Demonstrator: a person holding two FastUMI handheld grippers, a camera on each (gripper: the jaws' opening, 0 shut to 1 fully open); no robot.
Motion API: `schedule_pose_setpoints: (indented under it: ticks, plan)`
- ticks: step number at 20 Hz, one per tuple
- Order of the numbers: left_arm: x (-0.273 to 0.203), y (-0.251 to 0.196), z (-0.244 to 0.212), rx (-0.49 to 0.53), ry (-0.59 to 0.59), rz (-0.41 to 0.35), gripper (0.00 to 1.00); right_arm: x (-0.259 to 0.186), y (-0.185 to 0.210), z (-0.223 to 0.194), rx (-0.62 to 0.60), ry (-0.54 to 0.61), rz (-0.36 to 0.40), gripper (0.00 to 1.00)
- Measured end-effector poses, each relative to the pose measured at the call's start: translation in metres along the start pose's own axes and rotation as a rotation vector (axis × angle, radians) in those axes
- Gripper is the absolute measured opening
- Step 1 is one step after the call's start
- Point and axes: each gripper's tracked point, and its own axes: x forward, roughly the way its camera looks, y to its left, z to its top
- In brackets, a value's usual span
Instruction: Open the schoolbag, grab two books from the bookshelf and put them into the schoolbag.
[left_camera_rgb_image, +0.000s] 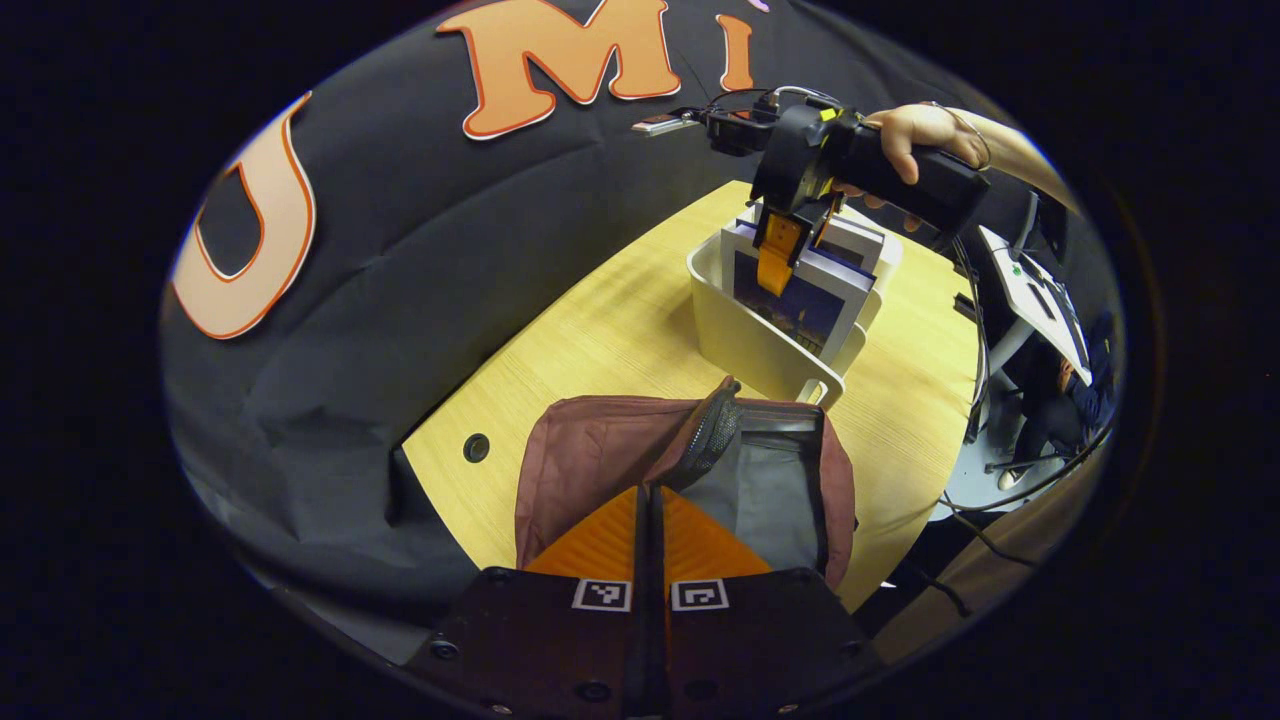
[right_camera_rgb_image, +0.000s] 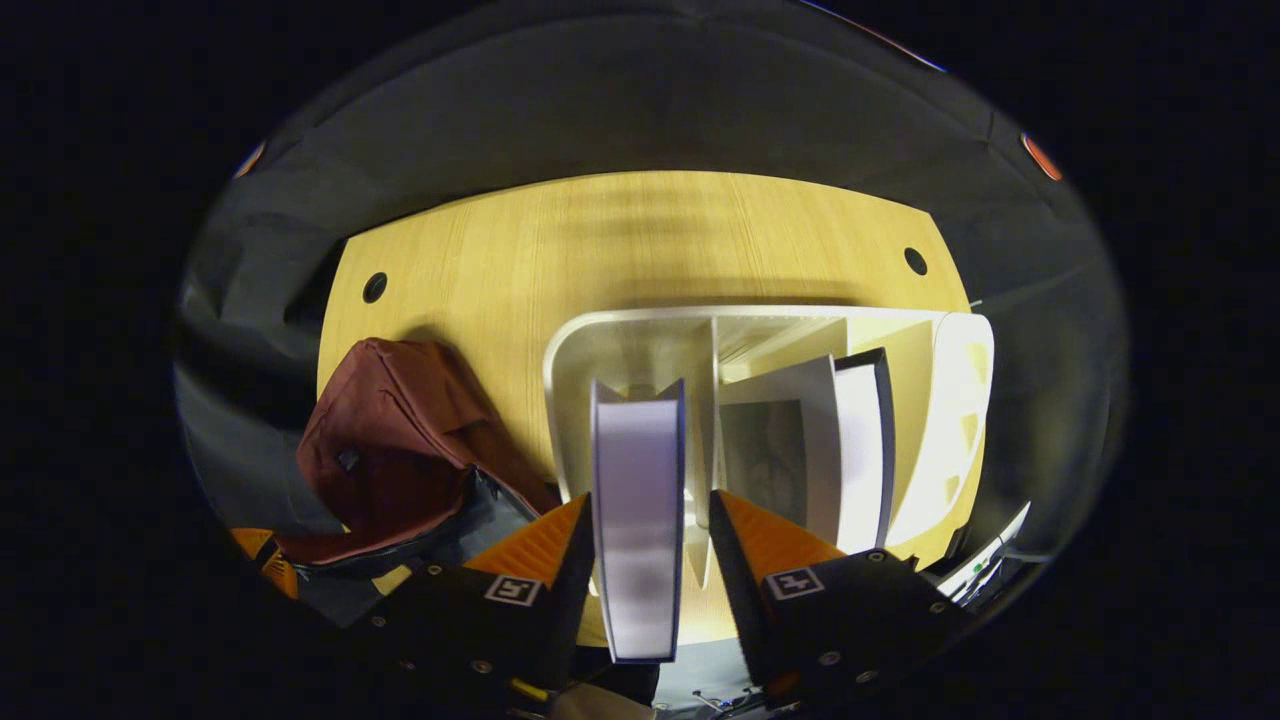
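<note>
One open schoolbag (left_camera_rgb_image: 600, 450) and one white bookshelf (right_camera_rgb_image: 640, 340) holding three books (right_camera_rgb_image: 637, 480) stand on the counter (right_camera_rgb_image: 640, 240). Right gripper (right_camera_rgb_image: 645, 540): jaws apart around one book. Left gripper (left_camera_rgb_image: 650, 530): jaws together.

- I see a light wooden table (left_camera_rgb_image: 610, 330) with a rounded edge and dark round cable holes (right_camera_rgb_image: 375, 287) near its corners.
- Black cloth (left_camera_rgb_image: 400, 250) hangs in folds behind and around the table as the booth's wall.
- Past the table's far side, I make out a pale floor (left_camera_rgb_image: 975, 480) with black cables (left_camera_rgb_image: 1040, 480) trailing over it.
- Light falls brightly on the tabletop.
</note>
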Motion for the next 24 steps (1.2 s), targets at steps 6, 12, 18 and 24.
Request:
schedule_pose_setpoints:
  ticks: [6,12,18,24]
  plan:
    - [-0.002,-0.004,-0.002,0.000,0.005,0.000,0.01,-0.007,0.000,0.001,0.034,-0.025,0.010,0.35]
    - [-0.005,-0.013,0.000,0.038,0.007,-0.001,0.01,-0.057,-0.004,0.008,0.067,-0.106,0.028,0.33]
    - [-0.007,-0.015,0.001,0.055,0.000,0.005,0.01,-0.138,-0.012,0.002,0.024,-0.239,0.005,0.33]
    - [-0.003,-0.011,-0.006,0.030,-0.001,0.015,0.01,-0.209,-0.026,-0.046,0.123,-0.335,0.133,0.33]
